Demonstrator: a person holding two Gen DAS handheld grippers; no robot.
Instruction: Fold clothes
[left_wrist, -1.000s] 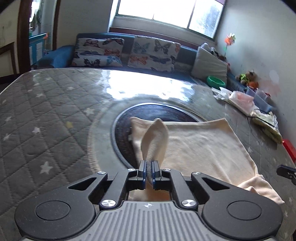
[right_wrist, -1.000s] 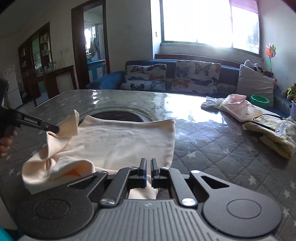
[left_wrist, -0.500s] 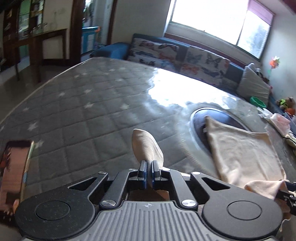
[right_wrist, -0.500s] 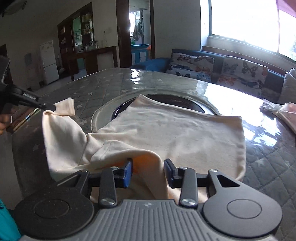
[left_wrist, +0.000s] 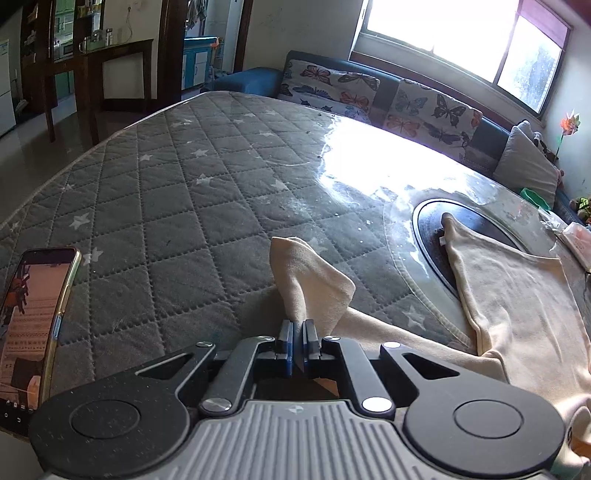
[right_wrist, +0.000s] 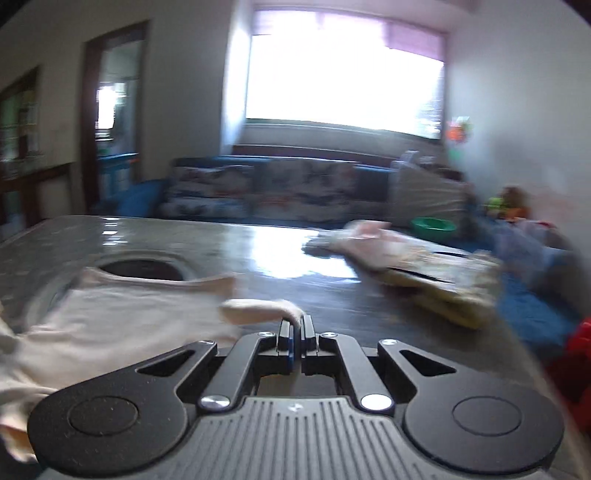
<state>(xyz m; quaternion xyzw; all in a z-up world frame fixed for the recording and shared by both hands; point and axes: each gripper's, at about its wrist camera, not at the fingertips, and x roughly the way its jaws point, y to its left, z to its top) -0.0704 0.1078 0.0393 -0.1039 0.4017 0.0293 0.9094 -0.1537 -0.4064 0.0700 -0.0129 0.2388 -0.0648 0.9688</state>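
Note:
A cream garment (left_wrist: 517, 295) lies spread on the grey quilted table (left_wrist: 184, 206), partly over a dark round inset (left_wrist: 428, 229). My left gripper (left_wrist: 298, 338) is shut on a corner of the cream garment, which sticks up in a fold (left_wrist: 310, 288) beyond the fingertips. In the blurred right wrist view the cream garment (right_wrist: 110, 317) lies to the left, and my right gripper (right_wrist: 295, 332) is shut on another corner of it (right_wrist: 258, 308).
A phone (left_wrist: 33, 325) with a lit screen stands at the table's near left edge. Folded clothes and bags (right_wrist: 424, 266) lie at the table's right side. A green bowl (right_wrist: 432, 225) and a sofa with butterfly cushions (left_wrist: 369, 96) are behind.
The right gripper was open half a second ago and has shut on a corner of the garment, swinging to the right. The left gripper has kept its hold, held out to the left.

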